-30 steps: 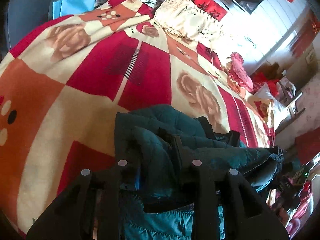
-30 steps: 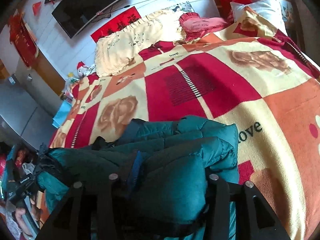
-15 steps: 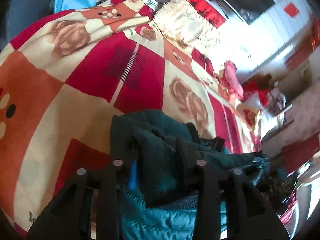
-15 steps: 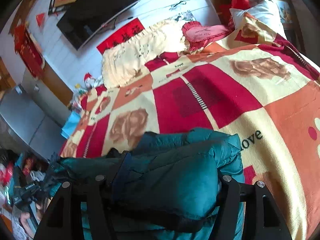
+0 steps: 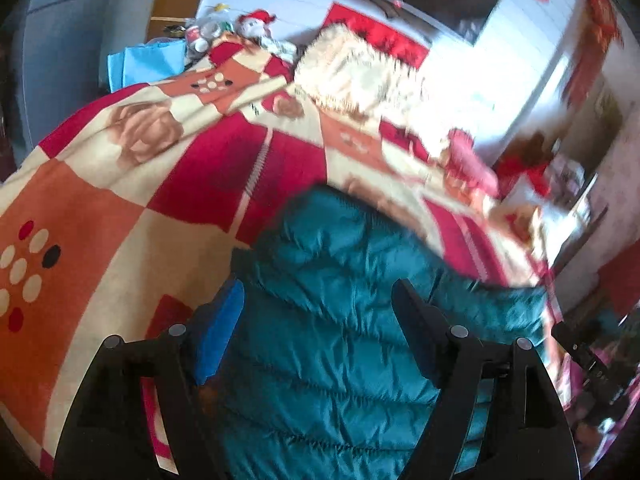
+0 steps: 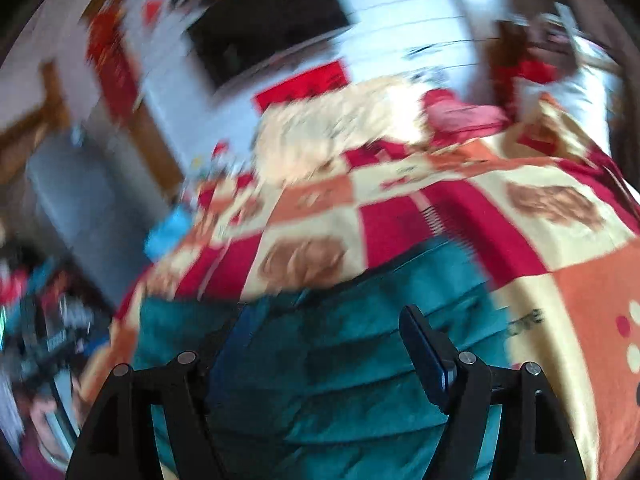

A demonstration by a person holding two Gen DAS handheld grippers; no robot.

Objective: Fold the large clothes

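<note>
A teal quilted puffer jacket (image 5: 340, 320) lies folded on the bed's red, orange and cream patchwork blanket (image 5: 120, 216). My left gripper (image 5: 316, 300) hovers just over the jacket's near part, its jaws opening wide, blue pads clear of the fabric. In the right wrist view the same jacket (image 6: 320, 360) spreads below my right gripper (image 6: 324, 324), whose jaws are also opening, with nothing pressed between them. That view is blurred by motion.
A cream fringed pillow (image 5: 360, 76) and a pink cushion (image 5: 468, 156) lie at the head of the bed. A dark TV (image 6: 260, 28) hangs on the white wall. A blue bag (image 5: 148, 64) and small toys sit past the bed's far corner. Clutter fills the floor (image 6: 44, 320).
Both grippers were shut on bunched jacket folds; both have let go and opened. The jacket now lies flatter and smoother. Both cameras have lifted and pulled back, the right one more.
</note>
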